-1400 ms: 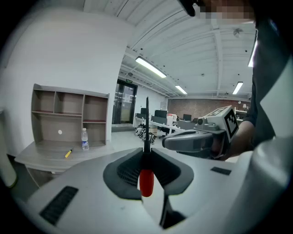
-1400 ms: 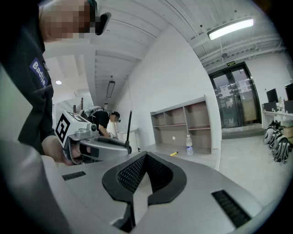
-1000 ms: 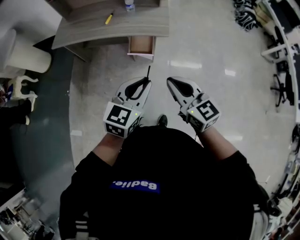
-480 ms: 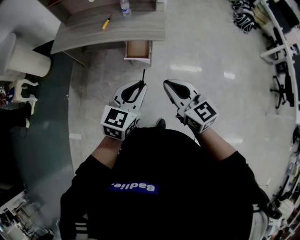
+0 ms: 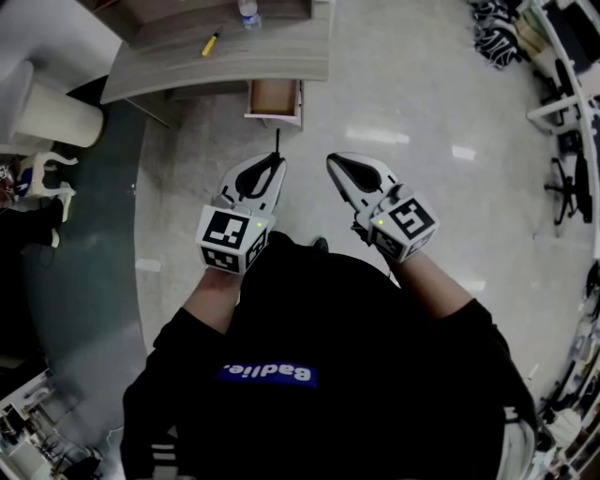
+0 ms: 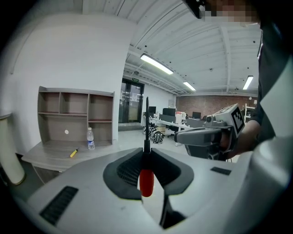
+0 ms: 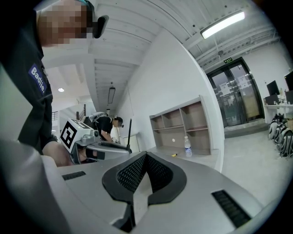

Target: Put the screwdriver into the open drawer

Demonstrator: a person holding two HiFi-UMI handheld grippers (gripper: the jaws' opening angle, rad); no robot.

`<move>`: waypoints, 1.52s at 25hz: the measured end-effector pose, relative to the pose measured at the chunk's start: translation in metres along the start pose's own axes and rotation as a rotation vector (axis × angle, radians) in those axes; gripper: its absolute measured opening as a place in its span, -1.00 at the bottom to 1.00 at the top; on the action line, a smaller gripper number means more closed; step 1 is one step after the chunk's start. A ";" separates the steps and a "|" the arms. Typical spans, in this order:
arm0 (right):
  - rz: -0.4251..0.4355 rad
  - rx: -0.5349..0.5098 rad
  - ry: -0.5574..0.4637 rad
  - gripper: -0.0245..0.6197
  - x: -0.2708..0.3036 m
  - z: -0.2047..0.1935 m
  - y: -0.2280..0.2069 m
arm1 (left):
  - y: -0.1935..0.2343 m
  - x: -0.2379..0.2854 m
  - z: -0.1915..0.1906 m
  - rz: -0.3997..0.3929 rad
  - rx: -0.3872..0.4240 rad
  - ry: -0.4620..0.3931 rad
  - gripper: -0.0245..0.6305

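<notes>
My left gripper (image 5: 272, 161) is shut on a screwdriver, whose thin black shaft (image 5: 277, 142) points toward the open wooden drawer (image 5: 274, 98) under the grey desk (image 5: 262, 58). In the left gripper view the red handle (image 6: 146, 181) sits between the shut jaws (image 6: 146, 153) and the shaft (image 6: 147, 123) rises straight ahead. My right gripper (image 5: 337, 165) hovers beside it at the same height, shut with nothing in it (image 7: 145, 155). Both grippers are over the floor, short of the drawer.
On the desk lie a yellow tool (image 5: 212, 41) and a water bottle (image 5: 247, 13), in front of an open shelf unit (image 6: 75, 114). A white column (image 5: 56, 114) stands left of the desk. Office chairs (image 5: 562, 141) line the right side. Another person (image 7: 107, 125) stands far off.
Both grippers have drifted slightly left and forward in the head view. The screwdriver stays in the left gripper, its tip a little closer to the drawer.
</notes>
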State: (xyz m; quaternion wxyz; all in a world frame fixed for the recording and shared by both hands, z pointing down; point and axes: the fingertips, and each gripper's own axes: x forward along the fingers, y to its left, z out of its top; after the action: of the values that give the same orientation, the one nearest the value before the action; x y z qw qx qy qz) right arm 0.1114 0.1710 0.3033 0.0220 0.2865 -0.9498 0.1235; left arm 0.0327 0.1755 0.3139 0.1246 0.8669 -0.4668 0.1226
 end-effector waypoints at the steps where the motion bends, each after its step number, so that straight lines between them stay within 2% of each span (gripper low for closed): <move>1: -0.002 0.002 0.002 -0.84 0.004 0.000 -0.004 | 0.004 0.003 0.001 0.000 0.000 0.000 -0.76; 10: -0.047 0.009 0.030 -0.84 0.068 0.000 -0.044 | 0.081 0.044 0.005 -0.020 -0.016 0.003 -0.76; 23: -0.194 0.024 0.033 -0.84 0.200 0.040 -0.104 | 0.215 0.110 0.035 -0.165 0.017 0.039 -0.76; 31: -0.282 0.049 0.031 -0.84 0.226 0.041 -0.131 | 0.245 0.141 0.029 -0.251 0.044 0.086 -0.76; 38: -0.297 0.075 0.044 -0.84 0.220 0.035 -0.155 | 0.240 0.169 0.016 -0.253 0.087 0.131 -0.76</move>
State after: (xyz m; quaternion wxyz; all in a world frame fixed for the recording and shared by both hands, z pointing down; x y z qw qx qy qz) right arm 0.0140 -0.0805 0.3283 0.0501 0.4215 -0.8911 0.1603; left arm -0.0771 -0.0898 0.3789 0.1314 0.9136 -0.3390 0.1823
